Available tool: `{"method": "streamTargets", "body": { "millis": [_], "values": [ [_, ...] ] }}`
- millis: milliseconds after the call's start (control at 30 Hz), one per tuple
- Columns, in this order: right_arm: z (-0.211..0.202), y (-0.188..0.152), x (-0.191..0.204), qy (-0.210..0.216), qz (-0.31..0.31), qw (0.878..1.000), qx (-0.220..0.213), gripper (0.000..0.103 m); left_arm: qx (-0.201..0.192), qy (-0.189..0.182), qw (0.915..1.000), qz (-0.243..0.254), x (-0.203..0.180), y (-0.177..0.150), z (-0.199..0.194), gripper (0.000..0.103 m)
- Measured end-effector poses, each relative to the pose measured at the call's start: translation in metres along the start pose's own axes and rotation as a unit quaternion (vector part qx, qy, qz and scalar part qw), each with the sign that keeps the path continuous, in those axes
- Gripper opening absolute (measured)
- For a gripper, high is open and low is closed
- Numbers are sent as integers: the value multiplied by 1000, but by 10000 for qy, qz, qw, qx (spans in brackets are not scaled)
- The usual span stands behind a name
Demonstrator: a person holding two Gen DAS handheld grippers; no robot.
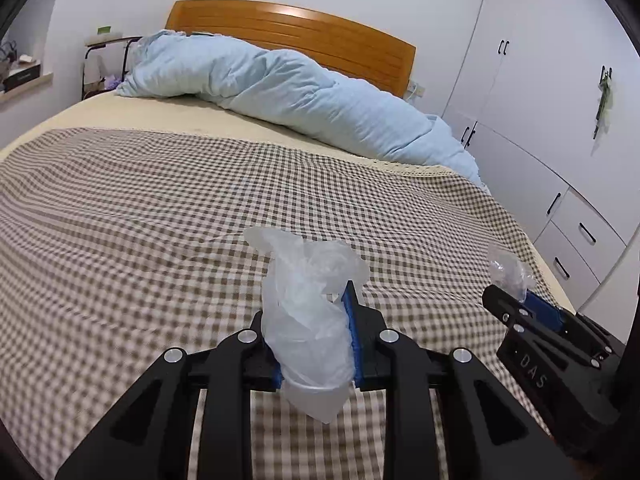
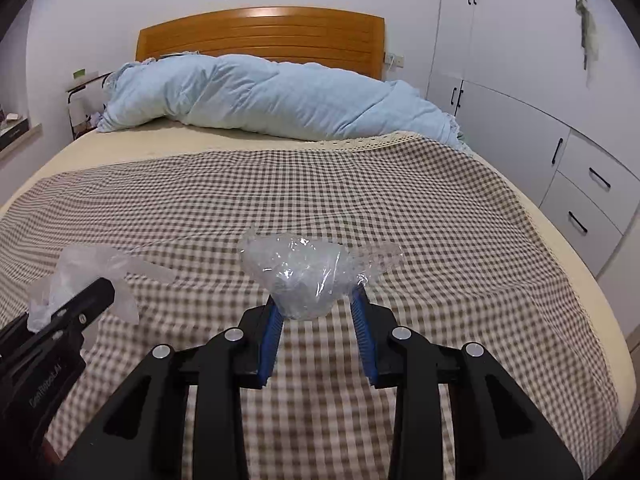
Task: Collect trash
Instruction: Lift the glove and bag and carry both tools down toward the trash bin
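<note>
Trash in both grippers — left gripper (image 1: 310,344) pinched tight on the white plastic bag (image 1: 308,320), right gripper (image 2: 318,312) squeezing the clear crinkly wrap (image 2: 304,276) at its fingertips, both over the checkered bedspread (image 2: 360,200) — next we need a bin, none in sight.

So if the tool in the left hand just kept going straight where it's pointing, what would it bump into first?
Most likely the checked bedspread. The left tool, clamped on a white plastic bag, aims downward at bare cloth ahead; the blue duvet lies farther back, though depth is hard to judge.
</note>
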State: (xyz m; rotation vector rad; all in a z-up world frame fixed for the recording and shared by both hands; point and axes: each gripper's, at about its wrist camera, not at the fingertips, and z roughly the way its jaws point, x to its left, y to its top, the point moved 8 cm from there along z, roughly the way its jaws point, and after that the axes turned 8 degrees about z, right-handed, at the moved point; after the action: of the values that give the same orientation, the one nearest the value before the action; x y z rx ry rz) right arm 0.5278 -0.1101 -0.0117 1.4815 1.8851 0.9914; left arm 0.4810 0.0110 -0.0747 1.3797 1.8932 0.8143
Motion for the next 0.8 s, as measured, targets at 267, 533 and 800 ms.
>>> {"method": "streamTargets", "body": {
  "millis": [267, 533, 800],
  "values": [
    [-59, -13, 6, 122, -74, 9999, -96, 33, -12, 85, 9999, 90, 7, -5, -61, 21],
    [-114, -34, 12, 241, -51, 9995, -196, 33, -40, 11, 9998, 186, 10, -21, -120, 21],
    [-157, -62, 9, 289, 65, 9993, -221, 33, -85, -151, 9996, 240, 14, -36, -173, 21]
  ]
}}
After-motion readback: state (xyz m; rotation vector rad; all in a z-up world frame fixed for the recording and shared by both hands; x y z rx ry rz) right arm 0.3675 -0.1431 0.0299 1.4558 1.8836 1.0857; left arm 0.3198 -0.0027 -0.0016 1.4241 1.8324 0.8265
